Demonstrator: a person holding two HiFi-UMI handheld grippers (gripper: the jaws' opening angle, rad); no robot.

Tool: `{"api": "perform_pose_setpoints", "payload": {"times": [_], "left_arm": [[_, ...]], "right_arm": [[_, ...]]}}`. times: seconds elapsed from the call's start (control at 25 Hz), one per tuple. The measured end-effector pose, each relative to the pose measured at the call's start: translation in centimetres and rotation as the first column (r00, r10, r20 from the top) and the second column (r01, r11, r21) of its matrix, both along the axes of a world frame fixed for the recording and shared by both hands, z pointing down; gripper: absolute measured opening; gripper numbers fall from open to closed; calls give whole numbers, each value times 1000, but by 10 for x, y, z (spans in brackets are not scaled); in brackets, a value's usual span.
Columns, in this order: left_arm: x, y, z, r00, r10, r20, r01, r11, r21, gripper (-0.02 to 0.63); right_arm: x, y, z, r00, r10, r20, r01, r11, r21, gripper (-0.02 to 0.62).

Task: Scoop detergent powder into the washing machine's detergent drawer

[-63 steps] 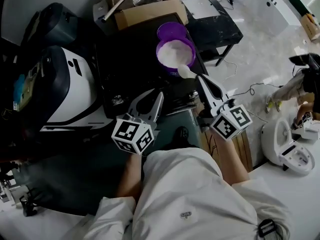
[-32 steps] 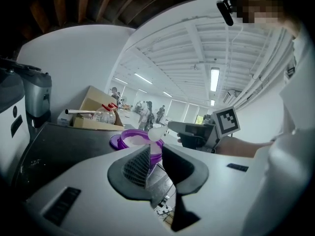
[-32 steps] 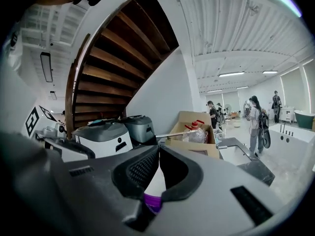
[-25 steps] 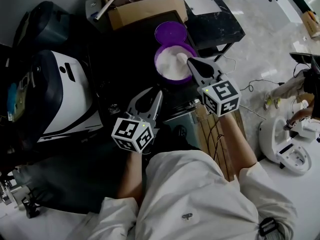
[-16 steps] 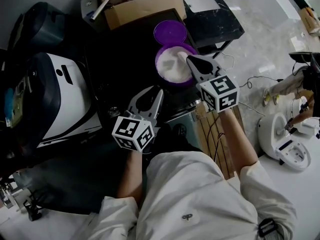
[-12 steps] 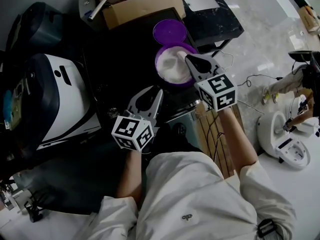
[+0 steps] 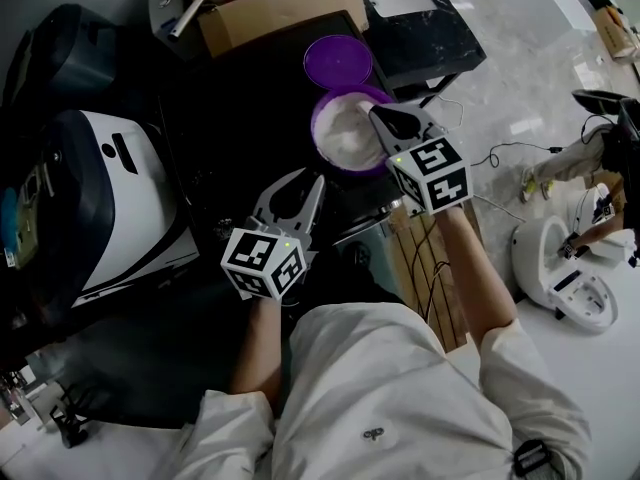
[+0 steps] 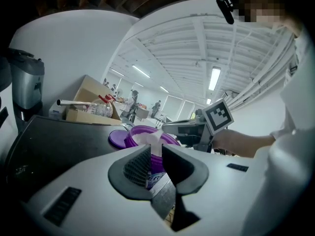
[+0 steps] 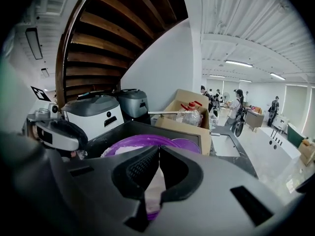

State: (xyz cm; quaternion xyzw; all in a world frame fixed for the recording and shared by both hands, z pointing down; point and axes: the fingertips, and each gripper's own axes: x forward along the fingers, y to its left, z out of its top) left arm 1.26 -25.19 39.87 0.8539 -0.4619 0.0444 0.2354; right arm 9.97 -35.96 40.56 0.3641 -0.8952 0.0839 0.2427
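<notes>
Scoop handle (image 9: 151, 188) clamped between right gripper (image 9: 158, 154) fingertips, over purple powder tub (image 9: 123, 142).

Right gripper (image 7: 381, 115) moved toward 11 o'clock: 2.5 s ago it hung off the purple tub (image 7: 319, 128) at the tub's 5 o'clock, now its tips sit over the rim at 3 o'clock. Scoop (image 9: 153, 188) bowl was heaped and clear of the tub then; now it's over the powder (image 7: 347, 140), hard to tell apart from it.
</notes>
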Motion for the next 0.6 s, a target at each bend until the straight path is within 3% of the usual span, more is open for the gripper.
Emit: {"api": "perform_pose_setpoints", "payload": {"times": [0.6], "left_arm": [[0,-3,3,1000,0,-6,-1,1000,-10,67]], "right_arm": [[-11,-1,7,996,-76,-45,75,997,-32,9]]}}
